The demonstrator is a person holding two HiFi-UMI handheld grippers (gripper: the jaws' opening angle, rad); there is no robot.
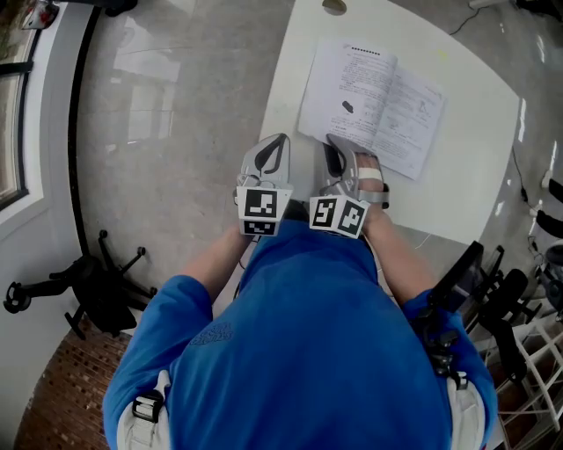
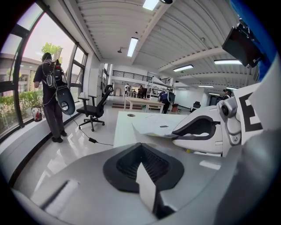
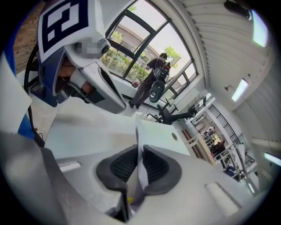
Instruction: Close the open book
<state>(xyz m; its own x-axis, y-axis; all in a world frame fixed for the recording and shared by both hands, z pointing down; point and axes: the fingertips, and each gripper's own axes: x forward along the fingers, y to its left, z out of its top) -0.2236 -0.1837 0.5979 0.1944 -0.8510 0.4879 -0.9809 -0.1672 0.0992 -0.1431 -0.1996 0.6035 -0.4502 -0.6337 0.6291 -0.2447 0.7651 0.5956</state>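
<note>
Held side by side over the table (image 1: 457,176), tilted downward: left gripper (image 1: 276,148) with jaws pressed together just beside the open book (image 1: 374,101), right gripper (image 1: 335,149) with jaws pinching a page (image 3: 137,140) at its near edge.

So the book (image 1: 374,105) lies open on the table (image 1: 475,176), upper middle of the frame, with a round hole (image 1: 334,6) in the tabletop above it. The grippers sit side by side just below the book: left gripper (image 1: 274,141) over the table's left edge, right gripper (image 1: 339,143) at the book's lower edge, a page (image 3: 139,162) between its jaws. A chair (image 1: 97,290) stands on the floor, lower left.
</note>
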